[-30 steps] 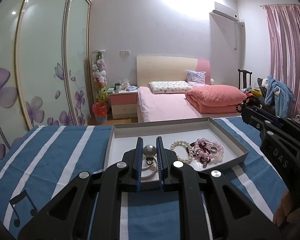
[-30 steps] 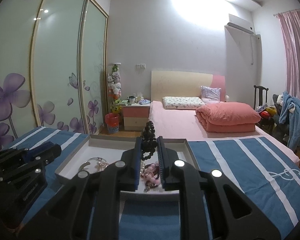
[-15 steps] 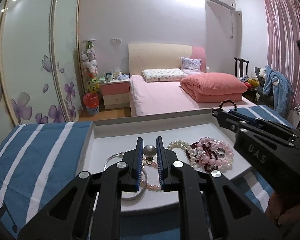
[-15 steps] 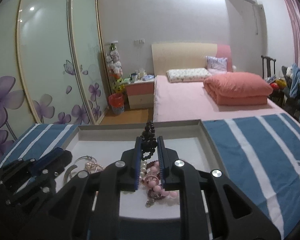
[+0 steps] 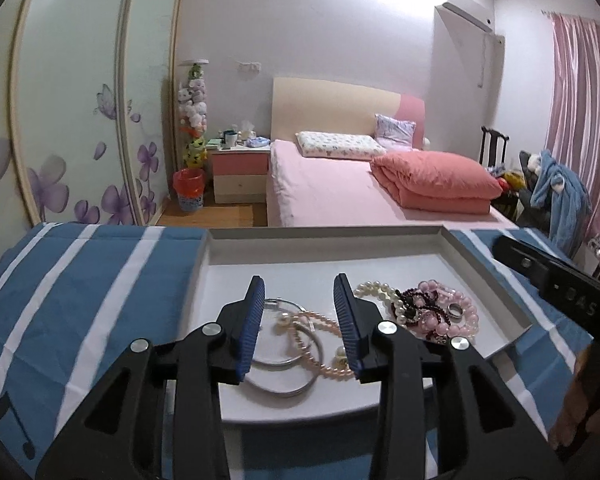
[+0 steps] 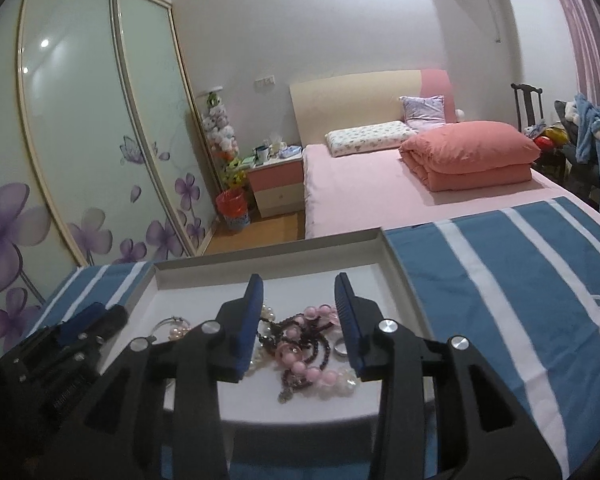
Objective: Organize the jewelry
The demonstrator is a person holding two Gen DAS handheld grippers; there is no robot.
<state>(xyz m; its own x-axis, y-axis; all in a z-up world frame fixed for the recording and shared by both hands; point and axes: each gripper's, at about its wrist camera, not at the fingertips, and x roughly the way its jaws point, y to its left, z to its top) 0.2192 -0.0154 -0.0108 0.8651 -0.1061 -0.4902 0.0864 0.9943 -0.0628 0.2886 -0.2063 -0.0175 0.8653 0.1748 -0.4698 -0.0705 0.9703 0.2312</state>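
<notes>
A shallow white tray (image 5: 324,234) on the blue striped cloth holds the jewelry. My left gripper (image 5: 299,284) hangs over its left half with jaws opening and nothing pressed between the pads. Below it lie silver hoops (image 5: 284,362) and a pale pink pearl strand (image 5: 320,340). To the right sit a white pearl bracelet (image 5: 374,289), dark beads (image 5: 412,300), pink beads (image 5: 460,318) and a ring (image 5: 456,310). My right gripper (image 6: 299,284) is also opening, above the dark beads (image 6: 300,334), pink beads (image 6: 308,364) and ring (image 6: 340,347); its pads grip nothing.
The blue and white striped cloth (image 5: 80,300) spreads on both sides of the tray (image 6: 268,250). Each gripper shows in the other's view, right gripper (image 5: 560,284) and left gripper (image 6: 60,344). Beyond the table are a pink bed (image 5: 340,192) and a nightstand (image 5: 240,172).
Both grippers moved forward and down over the tray. The left let go of the piece with the silver ball, the right let go of the dark bead bracelet; both now lie in the tray.
</notes>
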